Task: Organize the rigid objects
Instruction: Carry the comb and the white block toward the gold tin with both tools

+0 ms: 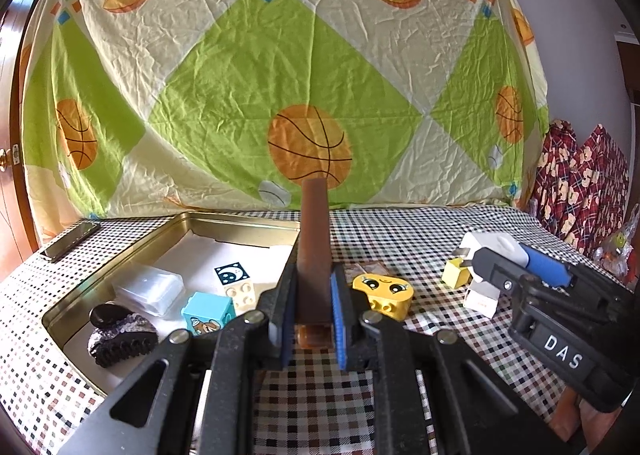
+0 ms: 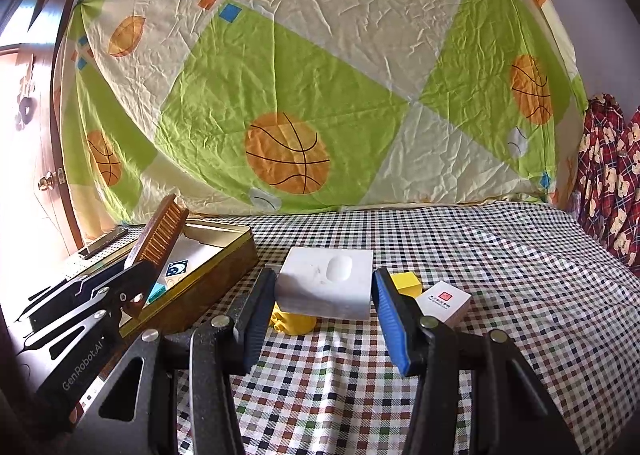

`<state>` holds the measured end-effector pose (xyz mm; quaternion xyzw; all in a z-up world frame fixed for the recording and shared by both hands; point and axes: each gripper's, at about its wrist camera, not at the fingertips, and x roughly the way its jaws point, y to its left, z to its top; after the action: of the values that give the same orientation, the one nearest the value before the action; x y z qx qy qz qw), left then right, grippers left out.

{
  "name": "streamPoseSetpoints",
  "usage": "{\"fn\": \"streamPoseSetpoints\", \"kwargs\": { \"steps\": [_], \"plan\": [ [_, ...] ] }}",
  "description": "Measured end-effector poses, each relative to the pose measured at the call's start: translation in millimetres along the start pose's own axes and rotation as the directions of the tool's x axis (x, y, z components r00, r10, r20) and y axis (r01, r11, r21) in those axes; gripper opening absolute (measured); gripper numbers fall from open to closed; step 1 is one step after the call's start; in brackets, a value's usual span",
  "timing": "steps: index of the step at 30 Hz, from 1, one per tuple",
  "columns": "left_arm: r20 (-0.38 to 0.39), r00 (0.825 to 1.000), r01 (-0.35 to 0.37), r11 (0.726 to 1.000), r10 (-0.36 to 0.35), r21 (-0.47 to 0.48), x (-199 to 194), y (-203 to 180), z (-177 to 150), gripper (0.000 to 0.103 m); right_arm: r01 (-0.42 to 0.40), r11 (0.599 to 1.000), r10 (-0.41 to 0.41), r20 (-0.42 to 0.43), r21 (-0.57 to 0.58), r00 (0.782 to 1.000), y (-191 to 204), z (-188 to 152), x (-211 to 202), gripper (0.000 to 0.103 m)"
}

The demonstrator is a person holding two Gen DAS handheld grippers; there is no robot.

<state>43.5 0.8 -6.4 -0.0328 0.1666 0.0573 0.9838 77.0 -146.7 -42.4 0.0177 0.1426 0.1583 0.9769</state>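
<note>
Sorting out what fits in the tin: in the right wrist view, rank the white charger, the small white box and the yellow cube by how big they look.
1. white charger, though it is nearest the camera
2. small white box
3. yellow cube, partly hidden behind the gripper finger

Bright daylight enters from the left, overexposing that edge; sharp focus, heavy fisheye bending, dark corners.
</note>
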Motion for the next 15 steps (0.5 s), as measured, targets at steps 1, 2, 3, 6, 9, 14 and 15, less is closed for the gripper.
{"fn": "streamPoseSetpoints", "kwargs": {
  "steps": [1,2,3,6,9,14,15],
  "plan": [
    [0.001,1.0,-0.009,1.0,0.009,-0.005,-0.2,1.1,-0.3,0.014,0.002,1.0,-0.002,0.001,0.005,1.0,-0.7,-0.1,-0.4,0.052],
    [0.002,1.0,-0.016,1.0,0.016,-0.011,-0.1,2.8,-0.3,0.014,0.003,1.0,-0.003,0.002,0.01,1.0,-1.4,-0.1,-0.6,0.052],
    [0.001,1.0,-0.021,1.0,0.021,-0.017,-0.1,3.9,-0.5,0.014,-0.002,1.0,0.002,0.002,0.019,1.0,-2.2,0.0,-0.5,0.052],
    [-0.003,0.999,-0.035,0.999,0.035,-0.027,0.7,6.9,-1.0,0.014,-0.02,0.999,0.021,-0.004,0.043,1.0,-3.0,0.5,1.4,0.052],
    [-0.005,0.999,-0.046,0.998,0.046,-0.033,0.9,9.3,-1.4,0.014,-0.033,0.998,0.033,-0.005,0.049,0.999,-0.4,0.9,3.5,0.052],
    [-0.002,0.999,-0.051,0.996,0.051,-0.069,-0.1,18.0,-2.1,0.014,-0.043,0.998,0.042,0.004,0.049,0.999,4.9,2.0,6.3,0.052],
    [-0.003,0.999,-0.05,0.996,0.05,-0.076,-0.1,19.9,-2.1,0.014,-0.045,0.998,0.045,0.007,0.051,0.999,5.3,2.3,6.6,0.052]
  ]
}}
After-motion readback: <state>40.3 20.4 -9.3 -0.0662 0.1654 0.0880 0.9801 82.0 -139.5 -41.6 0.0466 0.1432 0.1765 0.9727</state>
